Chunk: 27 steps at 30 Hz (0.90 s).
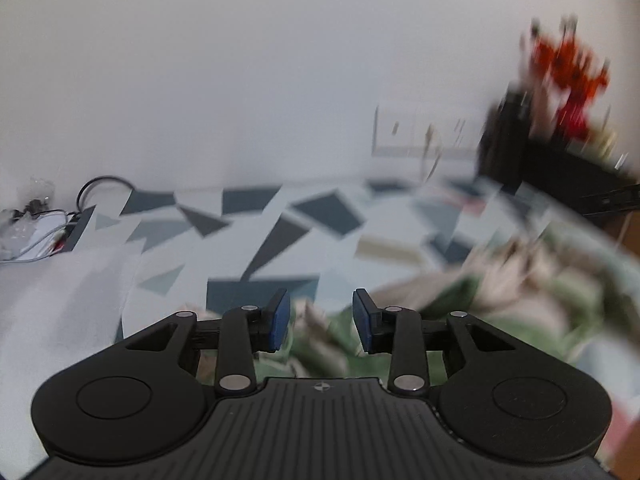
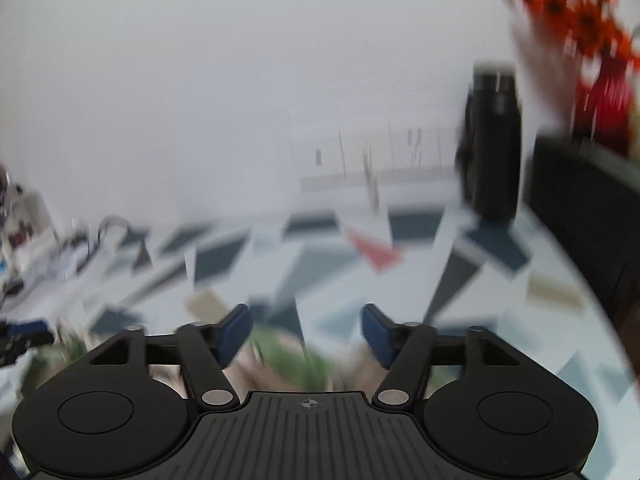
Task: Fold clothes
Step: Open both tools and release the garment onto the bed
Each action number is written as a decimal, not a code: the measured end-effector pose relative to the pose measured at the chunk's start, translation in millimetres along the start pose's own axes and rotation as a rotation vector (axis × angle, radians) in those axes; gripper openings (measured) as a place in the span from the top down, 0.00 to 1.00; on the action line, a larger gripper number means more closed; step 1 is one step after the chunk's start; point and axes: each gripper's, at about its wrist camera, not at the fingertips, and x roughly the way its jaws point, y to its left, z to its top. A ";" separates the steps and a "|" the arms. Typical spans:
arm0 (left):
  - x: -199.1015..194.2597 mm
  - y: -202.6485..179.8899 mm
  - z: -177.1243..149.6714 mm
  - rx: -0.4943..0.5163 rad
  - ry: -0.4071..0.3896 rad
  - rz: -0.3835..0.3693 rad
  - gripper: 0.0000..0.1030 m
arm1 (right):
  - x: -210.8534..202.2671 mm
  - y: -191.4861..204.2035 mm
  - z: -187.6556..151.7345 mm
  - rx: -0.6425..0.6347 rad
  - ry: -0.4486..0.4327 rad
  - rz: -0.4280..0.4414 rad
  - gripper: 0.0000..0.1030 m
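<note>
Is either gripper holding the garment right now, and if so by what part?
Nothing is held. The left gripper and right gripper are both open, with the green and beige garment lying loose on the patterned bedsheet beneath them.

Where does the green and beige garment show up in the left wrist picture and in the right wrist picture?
Left wrist: the green and beige garment fills the lower right, running between and past the open jaws.
Right wrist: the garment shows only low in the centre, between the open jaws, blurred.
Shared landmark: the tall black bottle at right, beside the red flowers.
</note>
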 end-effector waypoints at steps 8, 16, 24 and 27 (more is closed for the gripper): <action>-72.8 13.4 42.2 0.018 -0.123 0.014 0.22 | -69.4 43.6 70.1 -0.127 -0.268 -0.203 0.01; -118.4 5.2 69.3 0.041 -0.228 0.045 0.02 | -100.9 53.2 91.8 -0.159 -0.407 -0.198 0.01; -107.7 -4.4 70.3 0.039 -0.175 0.062 0.01 | -80.0 40.9 59.0 -0.256 -0.263 -0.100 0.01; -67.9 -11.3 58.6 0.075 -0.079 0.065 0.01 | -48.2 30.4 35.3 -0.299 -0.172 -0.105 0.01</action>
